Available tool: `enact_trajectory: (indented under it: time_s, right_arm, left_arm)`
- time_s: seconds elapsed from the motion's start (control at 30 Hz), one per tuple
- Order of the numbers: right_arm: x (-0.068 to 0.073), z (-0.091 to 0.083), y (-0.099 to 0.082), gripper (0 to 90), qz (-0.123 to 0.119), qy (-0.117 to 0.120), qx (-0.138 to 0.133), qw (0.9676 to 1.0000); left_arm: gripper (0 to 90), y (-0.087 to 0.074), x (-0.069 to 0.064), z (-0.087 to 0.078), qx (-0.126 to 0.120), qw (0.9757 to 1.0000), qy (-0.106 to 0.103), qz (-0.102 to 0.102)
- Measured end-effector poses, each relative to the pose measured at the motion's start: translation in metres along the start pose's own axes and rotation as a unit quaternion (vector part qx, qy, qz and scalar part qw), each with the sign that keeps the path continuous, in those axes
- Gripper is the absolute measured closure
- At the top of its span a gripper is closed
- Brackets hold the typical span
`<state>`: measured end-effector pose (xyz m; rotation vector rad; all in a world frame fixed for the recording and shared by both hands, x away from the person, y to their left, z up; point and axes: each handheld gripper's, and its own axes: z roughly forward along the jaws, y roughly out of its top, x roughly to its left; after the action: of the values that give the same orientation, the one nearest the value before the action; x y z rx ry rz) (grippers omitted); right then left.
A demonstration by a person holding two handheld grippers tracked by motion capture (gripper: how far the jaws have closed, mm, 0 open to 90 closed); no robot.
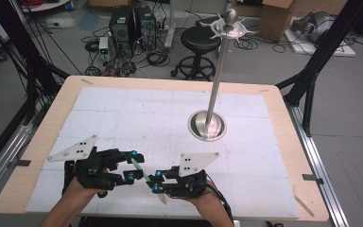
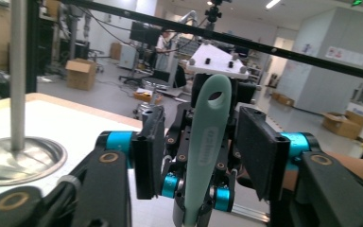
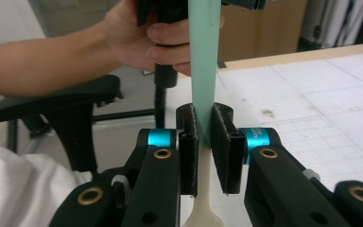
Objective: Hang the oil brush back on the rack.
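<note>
A mint-green spatula with a cream blade is held in the air near the table's front edge. My right gripper is shut on the handle where it meets the blade. In the right gripper view, the pads of my right gripper press both sides of the spatula. My left gripper is open, facing the right one. In the left gripper view, the spatula's handle end, with its hanging hole, stands between the wide-apart jaws of my left gripper and touches neither pad.
A metal stand with a round dish base and a tall pole rises from the white mat right of centre; its base lies left in the left gripper view. A stool and computer towers sit beyond the table.
</note>
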<state>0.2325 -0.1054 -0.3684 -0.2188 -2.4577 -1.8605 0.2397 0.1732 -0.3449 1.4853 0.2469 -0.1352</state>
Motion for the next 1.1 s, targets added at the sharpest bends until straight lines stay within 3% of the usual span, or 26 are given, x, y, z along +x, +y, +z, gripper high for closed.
enact_trajectory:
  time_s: [0.17, 0.4, 0.67, 0.7, 0.77, 0.83, 0.9, 0.93, 1.0, 1.03, 1.1]
  right_arm:
    - [-0.003, 0.0, -0.002, 81.5, 0.012, 0.026, -0.017, 0.9994]
    - [-0.005, 0.001, -0.003, 81.4, 0.017, 0.045, -0.016, 0.9987]
    - [-0.005, 0.003, -0.004, 81.3, 0.019, 0.05, -0.011, 0.9985]
    - [-0.005, 0.003, -0.004, 79.8, 0.021, 0.04, -0.011, 0.9989]
    - [-0.004, 0.001, -0.003, 68.2, 0.022, 0.024, -0.017, 0.9993]
    - [-0.002, -0.001, -0.003, 60.0, 0.021, -0.007, -0.021, 0.9995]
    - [0.001, -0.002, -0.002, 58.7, 0.02, -0.044, -0.017, 0.9987]
    - [0.001, -0.002, -0.002, 58.7, 0.02, -0.044, -0.017, 0.9987]
    - [0.006, 0.0, -0.001, 59.9, 0.015, -0.083, -0.012, 0.9964]
    - [0.006, 0.0, -0.001, 59.9, 0.015, -0.083, -0.012, 0.9964]
    - [0.007, 0.002, 0.0, 62.6, 0.013, -0.109, -0.006, 0.9939]
  left_arm:
    - [62.1, 0.001, 0.001, -0.001, -0.004, 0.9998, -0.017, -0.002]
    - [73.3, 0.002, 0.001, 0.0, -0.003, 0.9995, -0.03, 0.006]
    - [76.4, 0.002, -0.001, 0.0, 0.006, 0.9997, -0.018, 0.018]
    - [76.7, 0.003, -0.001, -0.001, 0.007, 0.9998, -0.005, 0.017]
    - [76.8, 0.004, -0.001, -0.001, 0.012, 0.9997, 0.016, 0.015]
    - [76.8, 0.004, -0.002, 0.0, 0.019, 0.999, 0.037, 0.019]
    - [76.8, 0.005, -0.003, 0.0, 0.023, 0.9978, 0.058, 0.022]
    - [76.8, 0.005, -0.003, 0.0, 0.023, 0.9978, 0.058, 0.022]
    - [76.8, 0.006, -0.005, 0.001, 0.025, 0.9951, 0.091, 0.026]
    - [76.8, 0.006, -0.005, 0.001, 0.025, 0.9951, 0.091, 0.026]
    - [76.8, 0.007, -0.006, 0.002, 0.025, 0.9929, 0.113, 0.027]
